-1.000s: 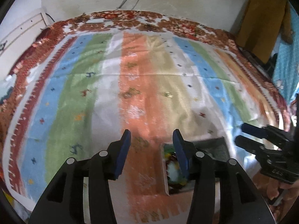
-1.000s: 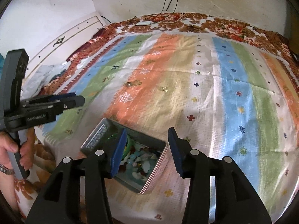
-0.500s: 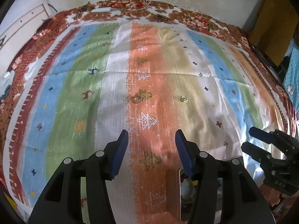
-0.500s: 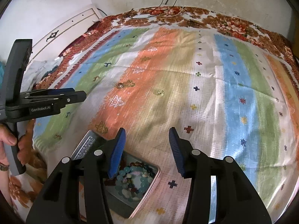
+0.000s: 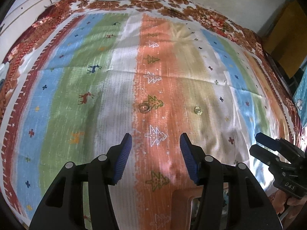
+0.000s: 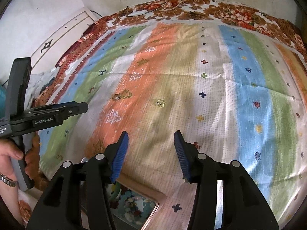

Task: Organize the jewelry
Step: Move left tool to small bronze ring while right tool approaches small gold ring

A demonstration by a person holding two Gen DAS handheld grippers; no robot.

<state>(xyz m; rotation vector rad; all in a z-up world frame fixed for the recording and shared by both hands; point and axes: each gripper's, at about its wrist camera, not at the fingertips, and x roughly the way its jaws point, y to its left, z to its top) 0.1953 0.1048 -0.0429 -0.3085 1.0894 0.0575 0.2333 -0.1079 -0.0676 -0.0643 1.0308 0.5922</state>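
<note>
Jewelry, two loose pieces on a striped bedspread (image 5: 57,99), tin of beads (image 6: 134,205) at the near edge.

Ring (image 5: 144,108) lies on the orange stripe, ahead of the left gripper (image 5: 155,143) and slightly left of its centre line; gold floral piece (image 6: 160,103) lies to the ring's right on the tan stripe, ahead of the right gripper (image 6: 150,141). Both pieces well apart from the jaws. Both pairs of jaws released, spread wide, empty. Each arm is nearer its own piece, judging by alignment. Pieces small and round, no clear long axis. Open cloth surrounds both; bed edges far off. Tin sits beneath the right gripper, lid off.
</note>
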